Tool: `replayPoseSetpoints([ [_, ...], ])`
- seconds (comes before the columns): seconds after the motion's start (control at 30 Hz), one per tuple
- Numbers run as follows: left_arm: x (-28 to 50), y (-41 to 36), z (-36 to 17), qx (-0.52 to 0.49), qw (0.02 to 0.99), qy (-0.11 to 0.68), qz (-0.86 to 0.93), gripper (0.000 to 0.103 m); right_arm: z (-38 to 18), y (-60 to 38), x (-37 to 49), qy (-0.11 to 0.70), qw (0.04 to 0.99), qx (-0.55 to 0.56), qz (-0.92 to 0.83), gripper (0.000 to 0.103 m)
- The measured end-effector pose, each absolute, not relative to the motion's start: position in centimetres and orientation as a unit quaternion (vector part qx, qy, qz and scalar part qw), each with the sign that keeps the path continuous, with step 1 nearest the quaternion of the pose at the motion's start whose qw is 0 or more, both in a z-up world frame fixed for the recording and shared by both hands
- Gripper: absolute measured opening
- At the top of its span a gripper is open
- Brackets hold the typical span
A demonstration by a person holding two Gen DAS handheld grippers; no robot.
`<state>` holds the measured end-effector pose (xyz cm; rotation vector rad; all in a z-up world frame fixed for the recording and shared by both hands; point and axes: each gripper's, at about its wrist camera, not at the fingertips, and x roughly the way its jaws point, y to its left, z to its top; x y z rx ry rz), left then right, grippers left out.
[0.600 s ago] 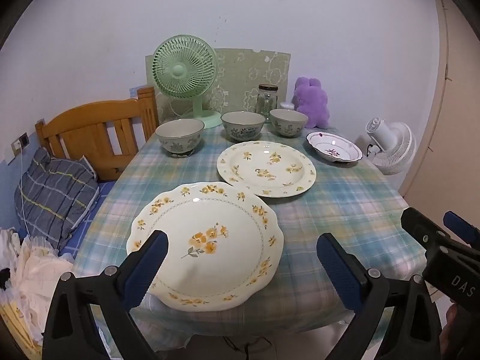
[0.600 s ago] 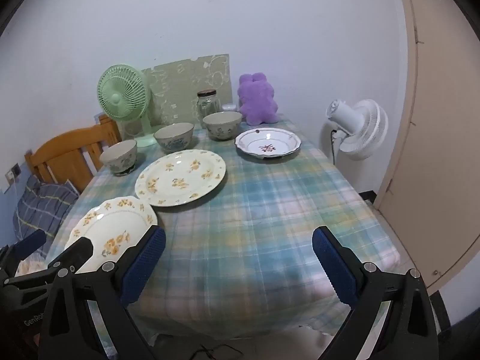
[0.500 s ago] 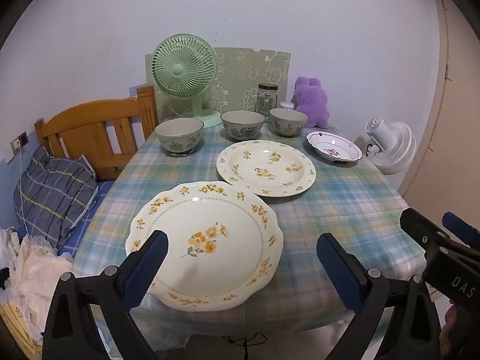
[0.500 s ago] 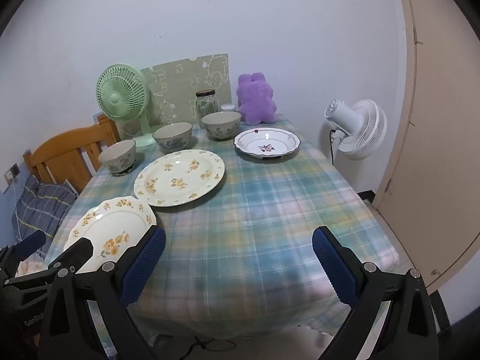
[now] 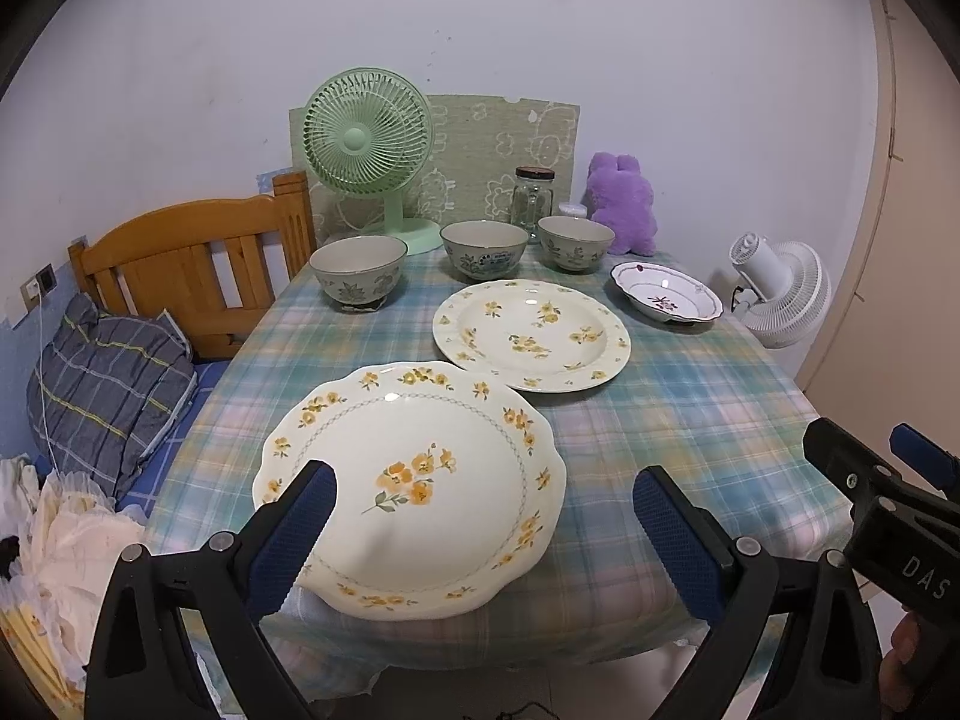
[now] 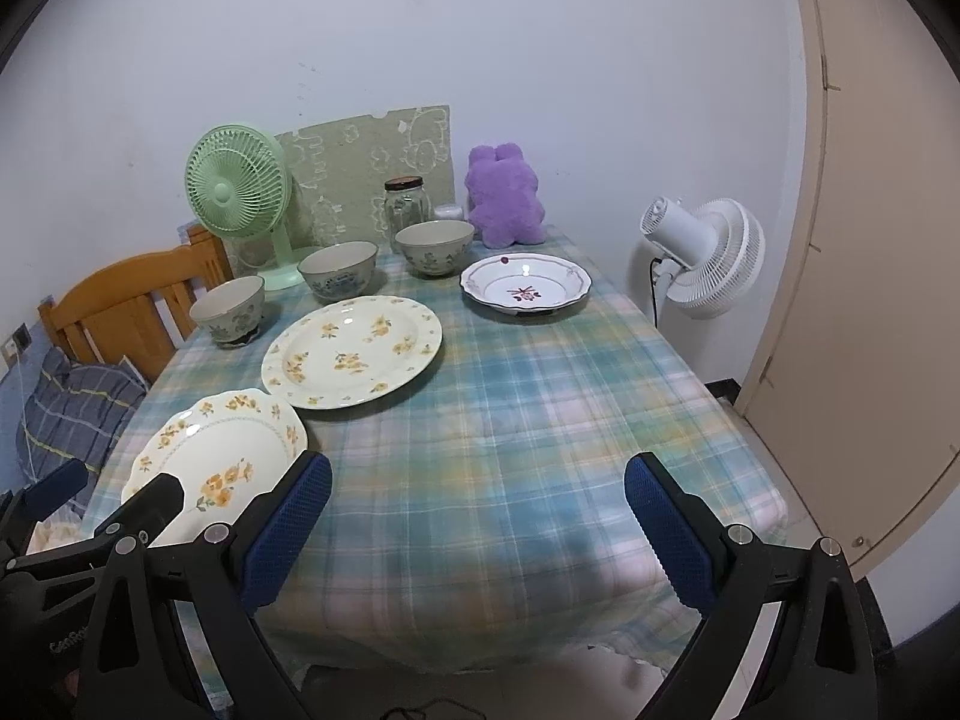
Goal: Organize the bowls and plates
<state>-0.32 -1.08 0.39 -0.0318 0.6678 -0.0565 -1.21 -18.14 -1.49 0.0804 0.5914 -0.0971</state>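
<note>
A scalloped cream plate with yellow flowers (image 5: 414,486) lies at the table's near left edge; it also shows in the right wrist view (image 6: 210,456). Behind it lies a larger round yellow-flower plate (image 5: 531,333). A white dish with a purple flower (image 5: 666,298) sits at the far right. Three grey-green bowls (image 5: 358,270) (image 5: 483,249) (image 5: 575,242) stand in a row at the back. My left gripper (image 5: 483,531) is open and empty, just before the scalloped plate. My right gripper (image 6: 477,531) is open and empty over the table's near edge.
A plaid cloth covers the table (image 6: 540,420). A green fan (image 5: 369,144), a glass jar (image 5: 531,201) and a purple plush (image 5: 621,204) stand at the back. A wooden bed frame (image 5: 192,264) is to the left, a white fan (image 6: 708,258) to the right.
Both grippers have drifted slightly; the views shift a little. The dishes have not moved and both grippers stay open.
</note>
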Motion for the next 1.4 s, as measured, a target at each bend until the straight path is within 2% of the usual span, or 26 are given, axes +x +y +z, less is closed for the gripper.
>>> replayPoseSetpoints([
  [1.4, -1.4, -0.5, 1.1, -0.012, 0.947, 0.321, -0.026, 0.099, -0.8, -17.6, -2.5, 0.282, 0.958, 0.027, -0.032, 0.099],
])
